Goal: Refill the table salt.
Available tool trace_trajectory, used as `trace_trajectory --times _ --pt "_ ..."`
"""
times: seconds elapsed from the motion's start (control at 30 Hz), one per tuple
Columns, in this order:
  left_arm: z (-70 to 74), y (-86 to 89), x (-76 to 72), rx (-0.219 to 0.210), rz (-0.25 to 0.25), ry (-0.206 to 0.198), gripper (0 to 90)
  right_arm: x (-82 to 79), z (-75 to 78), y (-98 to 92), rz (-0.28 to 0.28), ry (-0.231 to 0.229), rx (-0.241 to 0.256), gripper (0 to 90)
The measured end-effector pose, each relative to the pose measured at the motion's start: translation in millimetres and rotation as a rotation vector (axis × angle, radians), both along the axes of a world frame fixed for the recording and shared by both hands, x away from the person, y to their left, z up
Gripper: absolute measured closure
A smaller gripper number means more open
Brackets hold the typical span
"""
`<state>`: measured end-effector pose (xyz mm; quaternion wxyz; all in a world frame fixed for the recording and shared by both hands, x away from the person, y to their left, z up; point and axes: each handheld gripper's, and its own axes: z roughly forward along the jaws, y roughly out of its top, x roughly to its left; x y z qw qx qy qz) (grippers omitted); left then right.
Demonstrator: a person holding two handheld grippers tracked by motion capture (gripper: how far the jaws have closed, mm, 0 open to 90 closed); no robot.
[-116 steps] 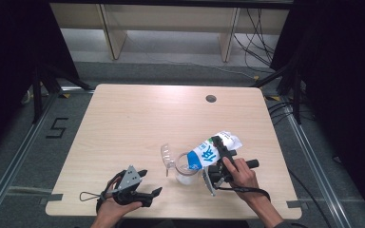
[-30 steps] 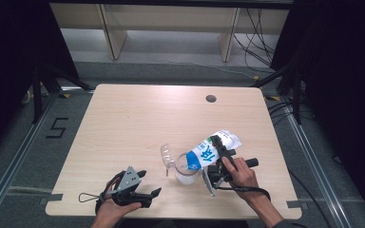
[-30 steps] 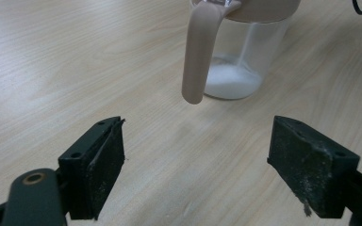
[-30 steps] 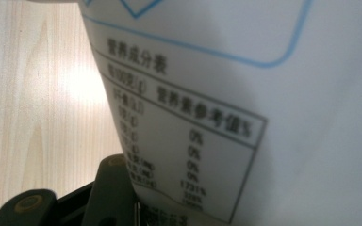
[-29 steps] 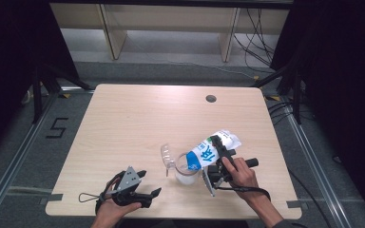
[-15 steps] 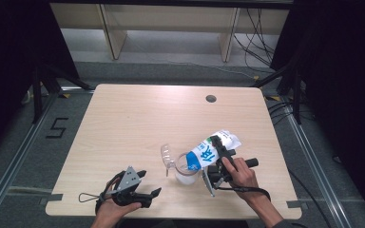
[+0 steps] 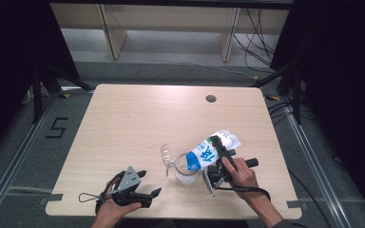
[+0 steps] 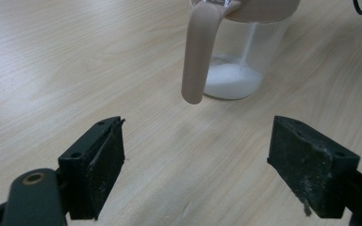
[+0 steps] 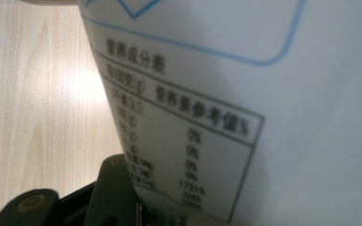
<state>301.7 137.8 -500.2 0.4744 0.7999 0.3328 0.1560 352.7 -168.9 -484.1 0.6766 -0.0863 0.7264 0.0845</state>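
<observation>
A clear measuring cup with a beige rim and handle stands near the table's front edge, white powder in its bottom. My right gripper is shut on a white and blue bag, tilted with its mouth over the cup. A thin white stream falls inside the cup in the left gripper view. The bag's label is pressed close in the right gripper view. My left gripper lies open at the front left, jaws wide apart, aimed at the cup's handle.
The cup's open lid sticks out to the left of it. A round cable hole sits at the table's far right. The table's front edge is close under both hands.
Almost nothing has moved. The bag stays tilted over the cup and the left gripper rests in the same place.
</observation>
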Motion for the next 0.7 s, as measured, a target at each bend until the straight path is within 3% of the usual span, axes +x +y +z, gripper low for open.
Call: trace_trajectory --times 0.03,0.1,0.13,0.17,0.23,0.3,0.37,0.7 --pt "0.0 0.1 0.1 0.0 0.0 0.0 18.5 0.0 0.0 0.0 0.0 0.0 0.0 56.5" --pt "0.1 0.5 0.4 0.0 -0.002 -0.002 18.4 1.0 7.2 1.0 0.031 -0.032 -0.094 56.5" --pt "0.1 0.7 0.4 -0.001 -0.001 -0.002 18.5 1.0 6.0 0.7 0.027 -0.029 -0.079 56.6" --pt "0.1 0.7 0.3 -0.001 -0.001 -0.002 18.5 1.2 2.5 -0.2 0.02 -0.013 -0.033 56.7" --pt "0.1 0.6 0.4 0.0 -0.002 -0.002 18.5 2.3 1.7 -0.2 0.028 -0.013 -0.025 56.7" --pt "0.1 0.3 0.2 0.0 -0.001 -0.002 18.5 2.0 2.1 -0.4 0.028 -0.013 -0.03 56.8" --pt "0.0 0.2 0.2 0.0 -0.001 -0.001 18.5 1.0 7.1 1.1 0.031 -0.031 -0.093 56.9" --pt "0.1 0.5 0.4 0.0 -0.002 -0.003 18.5 0.8 5.0 0.8 0.021 -0.024 -0.069 57.3"
